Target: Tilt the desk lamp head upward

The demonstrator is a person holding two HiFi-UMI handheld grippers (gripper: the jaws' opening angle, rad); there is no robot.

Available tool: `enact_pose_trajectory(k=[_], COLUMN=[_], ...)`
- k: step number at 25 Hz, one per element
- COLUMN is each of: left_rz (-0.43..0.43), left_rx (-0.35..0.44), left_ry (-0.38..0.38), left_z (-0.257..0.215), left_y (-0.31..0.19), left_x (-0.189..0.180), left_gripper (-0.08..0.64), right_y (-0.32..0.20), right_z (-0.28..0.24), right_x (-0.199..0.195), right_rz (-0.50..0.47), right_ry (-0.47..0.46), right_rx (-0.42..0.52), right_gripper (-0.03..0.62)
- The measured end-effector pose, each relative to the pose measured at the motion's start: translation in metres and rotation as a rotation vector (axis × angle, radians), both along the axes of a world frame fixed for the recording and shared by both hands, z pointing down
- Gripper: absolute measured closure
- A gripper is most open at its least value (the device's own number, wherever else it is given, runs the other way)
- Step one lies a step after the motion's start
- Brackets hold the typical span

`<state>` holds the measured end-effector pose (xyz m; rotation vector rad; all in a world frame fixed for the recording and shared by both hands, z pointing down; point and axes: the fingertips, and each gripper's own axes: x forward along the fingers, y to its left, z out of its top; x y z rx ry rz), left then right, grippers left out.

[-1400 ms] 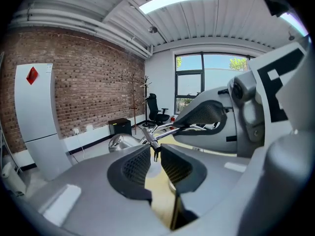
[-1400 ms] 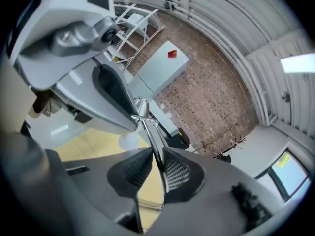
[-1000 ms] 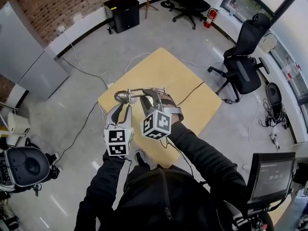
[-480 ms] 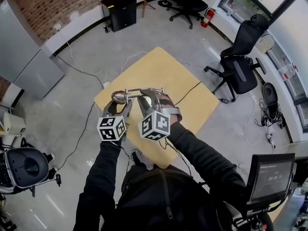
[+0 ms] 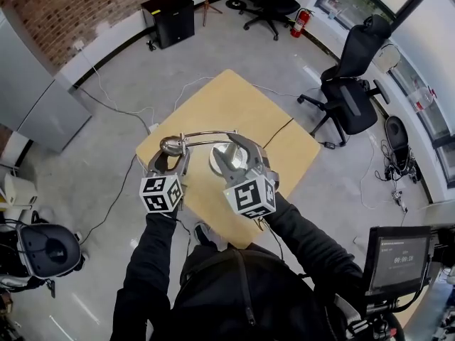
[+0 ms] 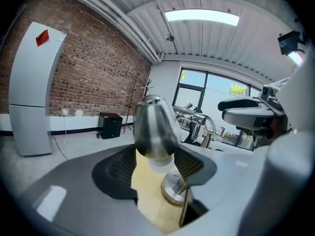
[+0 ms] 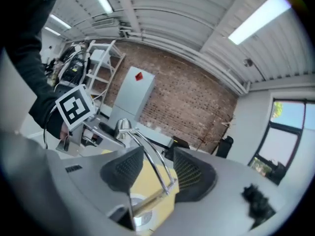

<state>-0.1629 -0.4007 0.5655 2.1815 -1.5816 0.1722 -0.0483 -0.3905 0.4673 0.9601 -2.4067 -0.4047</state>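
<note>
Jaws on both sides have just opened wide; the lamp head (image 5: 170, 145), up above the desk (image 5: 234, 101), sits right between the left hand-held gripper (image 5: 170, 160) jaws, while the right hand-held gripper (image 5: 238, 155) has backed away.

Seen from the head view, a lamp (image 5: 206, 137) stands on the table (image 5: 234, 101): base (image 5: 219, 159) toward the table's near edge, head (image 5: 170, 145) over its left corner. A cord (image 5: 277, 133) runs across the table to its right edge. Behind the table, a cabinet (image 5: 168, 18) stands by the wall. An extinguisher (image 5: 298, 23) is behind the table to the right. A chair (image 5: 352, 94) stands right of the table, and a monitor (image 5: 398, 260) is near-right of it.
</note>
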Motion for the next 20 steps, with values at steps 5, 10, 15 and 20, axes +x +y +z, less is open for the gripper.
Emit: enact_pose_trajectory(k=[5, 10, 15, 20], left_rz=[-0.005, -0.005, 0.006, 0.025], left_rx=[0.0, 0.025, 0.055, 0.086], left_ry=[-0.02, -0.063, -0.134, -0.204], left_z=[-0.004, -0.018, -0.037, -0.06], left_y=[0.001, 0.0, 0.002, 0.003], left_x=[-0.005, -0.003, 0.0, -0.001], left_gripper=[0.313, 0.311, 0.311, 0.31], right_y=[-0.017, -0.029, -0.036, -0.033], right_z=[0.054, 0.096, 0.105, 0.101], right_x=[0.054, 0.052, 0.045, 0.039], right_rz=[0.191, 0.223, 0.206, 0.19], right_ry=[-0.193, -0.208, -0.155, -0.163], right_rx=[-0.31, -0.412, -0.377, -0.371], right_gripper=[0.393, 0.393, 0.409, 0.474])
